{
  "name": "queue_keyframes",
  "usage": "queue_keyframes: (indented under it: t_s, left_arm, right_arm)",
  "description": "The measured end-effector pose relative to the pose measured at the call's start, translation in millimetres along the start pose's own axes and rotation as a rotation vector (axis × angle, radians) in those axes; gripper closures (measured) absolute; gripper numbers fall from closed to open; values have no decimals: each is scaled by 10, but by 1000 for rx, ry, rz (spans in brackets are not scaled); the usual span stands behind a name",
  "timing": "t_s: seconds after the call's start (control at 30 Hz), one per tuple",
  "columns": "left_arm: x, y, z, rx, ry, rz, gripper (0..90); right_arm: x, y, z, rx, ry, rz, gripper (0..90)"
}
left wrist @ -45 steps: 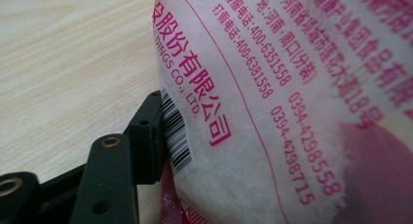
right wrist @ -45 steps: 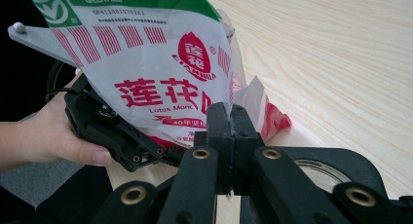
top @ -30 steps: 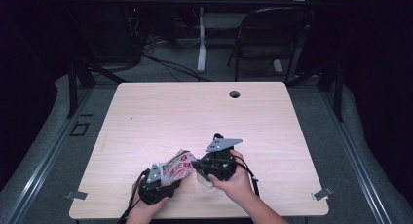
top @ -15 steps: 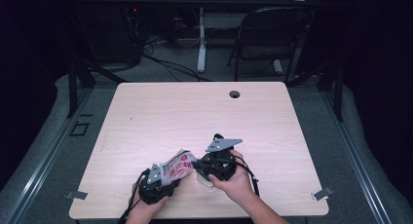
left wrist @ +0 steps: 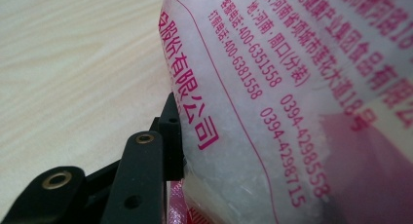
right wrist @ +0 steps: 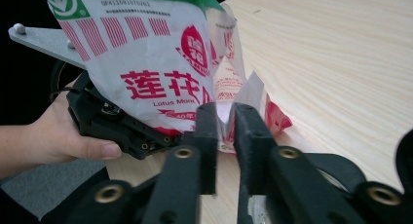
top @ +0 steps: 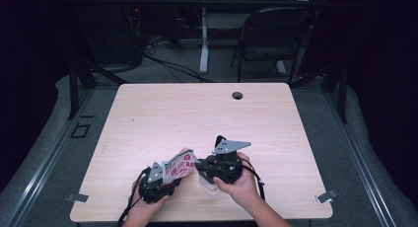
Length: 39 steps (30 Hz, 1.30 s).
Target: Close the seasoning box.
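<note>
Little has shifted on the table, but the right gripper (right wrist: 225, 118) has just been easing its jaws apart around the torn top edge of the white, red and green plastic seasoning packet (top: 180, 164), near the front edge of the pale wooden table (top: 162, 113). It should re-pinch that flap squarely. Farther left, the left gripper (top: 156, 180) has just been closing and clamps the packet's body; it should hold firm without crushing.

Glossy plastic packet, matt black grippers, pale wood-grain table

The seasoning packet (right wrist: 156, 63) is thin, crinkled plastic film, glossy, printed red and green, with coarse white crystals showing through its translucent back. The right gripper (right wrist: 225, 117) has matt black plastic jaws with brass-coloured rivets. The table (top: 172, 113) is smooth, light wood-grain laminate.
</note>
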<state>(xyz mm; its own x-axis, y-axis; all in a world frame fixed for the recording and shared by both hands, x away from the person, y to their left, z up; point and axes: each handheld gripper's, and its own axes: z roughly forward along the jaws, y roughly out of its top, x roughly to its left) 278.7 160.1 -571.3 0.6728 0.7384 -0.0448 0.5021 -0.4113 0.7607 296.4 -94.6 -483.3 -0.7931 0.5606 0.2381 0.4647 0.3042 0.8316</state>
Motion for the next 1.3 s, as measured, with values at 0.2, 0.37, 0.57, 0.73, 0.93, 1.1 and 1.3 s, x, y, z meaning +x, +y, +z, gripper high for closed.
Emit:
queue_keyframes:
  t_s: [0.2, 0.37, 0.57, 0.73, 0.93, 1.1, 1.3]
  left_arm:
    - [69, 130, -26, -41, 14, 7, 607]
    - [142, 219, -9, -46, 42, 33, 607]
    - [232, 300, 45, -40, 55, 40, 608]
    - [257, 337, 51, -32, 71, 54, 609]
    - [246, 356, 40, -31, 116, 83, 609]
    - [214, 357, 8, -23, 158, 122, 609]
    - [147, 350, -12, -7, 238, 209, 610]
  right_arm:
    - [-14, -25, -162, -57, -22, 11, 704]
    - [-45, -72, -301, -81, -51, 28, 658]
    - [-49, -135, -382, -61, -94, 19, 616]
    - [-39, -168, -387, -33, -109, -5, 580]
    - [-12, -174, -379, -39, -135, -47, 559]
    - [-37, -159, -412, -57, -109, -18, 571]
    - [1, -118, -429, -83, -120, -48, 573]
